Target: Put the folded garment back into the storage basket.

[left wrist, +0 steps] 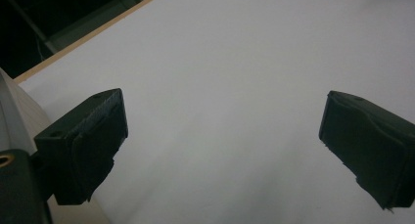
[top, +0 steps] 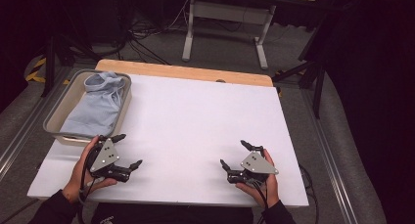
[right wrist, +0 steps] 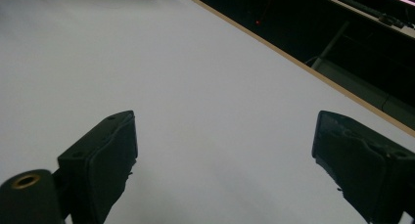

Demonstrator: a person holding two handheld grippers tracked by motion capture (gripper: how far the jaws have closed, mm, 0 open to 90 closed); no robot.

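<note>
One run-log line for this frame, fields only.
left gripper: open, beside grey tray | right gripper: open, over white table | light blue cloth: in tray, untouched

**Colours on our table**

We see a pale blue cloth [top: 98, 106] in a grey tray [top: 54, 117] with a cream inside. Our table [top: 205, 116] is plain white with a light wood edge. Our left gripper [top: 128, 150] and right gripper [top: 234, 155] are black, each topped by a grey plate.
</note>
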